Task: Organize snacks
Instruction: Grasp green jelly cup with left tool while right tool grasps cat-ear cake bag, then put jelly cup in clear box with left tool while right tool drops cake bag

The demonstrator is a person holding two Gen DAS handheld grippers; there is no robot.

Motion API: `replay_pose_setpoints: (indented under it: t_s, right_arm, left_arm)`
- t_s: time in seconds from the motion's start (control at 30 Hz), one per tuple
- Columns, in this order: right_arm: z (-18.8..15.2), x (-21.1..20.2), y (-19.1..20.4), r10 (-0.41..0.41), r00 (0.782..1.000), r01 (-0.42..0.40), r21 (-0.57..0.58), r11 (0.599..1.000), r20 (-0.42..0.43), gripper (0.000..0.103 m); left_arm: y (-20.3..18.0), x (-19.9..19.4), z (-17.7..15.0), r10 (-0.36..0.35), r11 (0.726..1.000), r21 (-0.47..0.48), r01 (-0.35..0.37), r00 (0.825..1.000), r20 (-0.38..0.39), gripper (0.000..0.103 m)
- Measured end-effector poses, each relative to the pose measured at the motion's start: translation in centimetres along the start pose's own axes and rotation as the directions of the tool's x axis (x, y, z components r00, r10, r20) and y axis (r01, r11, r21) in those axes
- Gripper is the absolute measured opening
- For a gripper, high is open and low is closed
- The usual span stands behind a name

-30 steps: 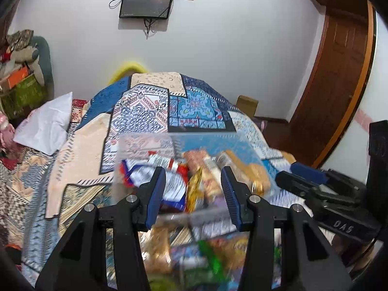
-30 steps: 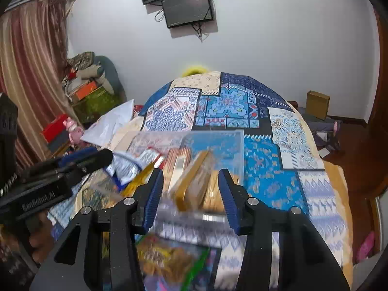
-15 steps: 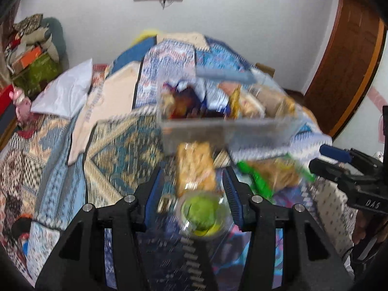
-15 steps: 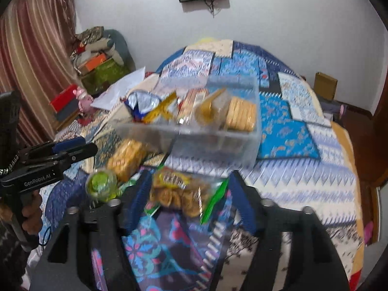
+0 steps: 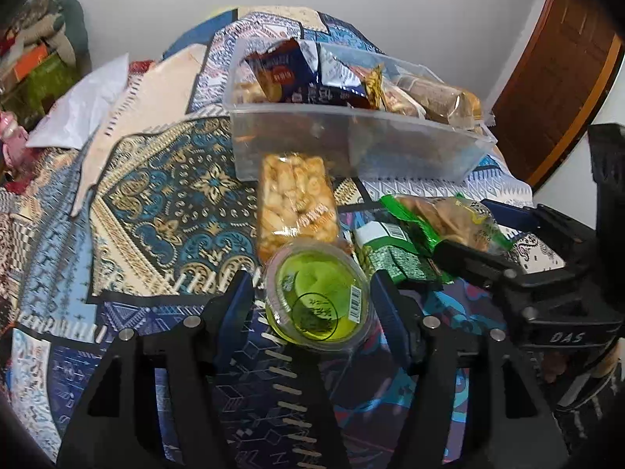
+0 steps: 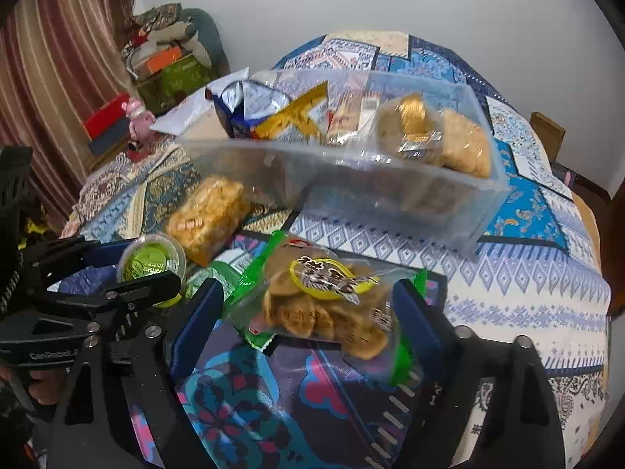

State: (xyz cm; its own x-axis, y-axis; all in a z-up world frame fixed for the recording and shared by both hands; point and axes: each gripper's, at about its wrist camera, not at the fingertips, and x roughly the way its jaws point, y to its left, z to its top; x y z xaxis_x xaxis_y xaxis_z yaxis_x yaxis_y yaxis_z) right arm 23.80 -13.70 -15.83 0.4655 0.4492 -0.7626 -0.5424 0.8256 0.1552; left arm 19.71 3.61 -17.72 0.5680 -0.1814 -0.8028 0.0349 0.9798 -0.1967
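Straddling the green jelly cup at lower centre of the left view, your left gripper has its fingers spread, a gap showing on each side of the cup. Your right gripper likewise holds its fingers wide apart around the green-edged bag of biscuits on the bed. Farther up both frames, the clear bin sits full of snacks, with a bag of yellow puffs lying against its near wall.

A bed spread with a blue patchwork quilt fills a white-walled room; striped maroon curtains hang left, a brown wooden door right.
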Motion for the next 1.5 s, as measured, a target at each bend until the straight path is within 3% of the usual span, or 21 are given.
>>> replay_pose_setpoints:
  t_s: [0.2, 0.37, 0.4, 0.57, 0.7, 0.77, 1.1, 1.5]
  right_arm:
    - [-0.5, 0.8, -0.5, 0.009, 0.999, -0.009, 0.006, 1.000, -0.033, 0.099]
    - [-0.9, 1.3, -1.3, 0.003, 0.998, -0.001, 0.040, 0.999, -0.055, 0.099]
    - [-1.0, 1.3, -1.5, -0.001, 0.998, 0.004, 0.051, 0.999, -0.058, 0.096]
    - [-1.3, 0.1, -2.3, 0.021, 0.999, -0.018, 0.075, 0.997, -0.038, 0.083]
    - [-1.4, -0.7, -2.4, 0.021, 0.999, -0.019, 0.078, 0.997, -0.029, 0.070]
    - [-1.5, -1.2, -2.6, 0.029, 0.999, -0.027, 0.084, 0.996, -0.021, 0.068]
    - [-1.3, -5.0, -2.9, 0.033, 0.997, -0.040, 0.102, 0.994, 0.070, 0.064]
    - [3.6, -8.7, -2.3, -0.005, 0.972, -0.008, 0.056, 0.998, 0.236, 0.064]
  left_arm:
    - [-0.3, 0.5, -0.9, -0.004, 1.000, 0.010, 0.004, 1.000, -0.004, 0.066]
    - [-0.3, 0.9, -1.3, 0.004, 1.000, 0.008, -0.004, 1.000, -0.005, 0.063]
    - [-0.4, 0.9, -1.3, 0.002, 1.000, 0.011, -0.002, 1.000, -0.002, 0.054]
    - [-0.2, 0.7, -1.4, 0.001, 1.000, 0.005, -0.001, 1.000, 0.004, 0.053]
    - [0.0, -0.1, -1.1, 0.016, 1.000, 0.006, -0.016, 1.000, 0.009, 0.046]
    - [0.2, -0.5, -0.9, 0.013, 1.000, 0.001, -0.013, 1.000, 0.010, 0.045]
    - [-0.1, -3.9, 0.1, 0.019, 1.000, 0.012, -0.020, 0.997, 0.080, 0.043]
    - [-1.8, -6.8, 6.4, 0.024, 0.997, 0.065, -0.040, 0.975, 0.222, 0.043]
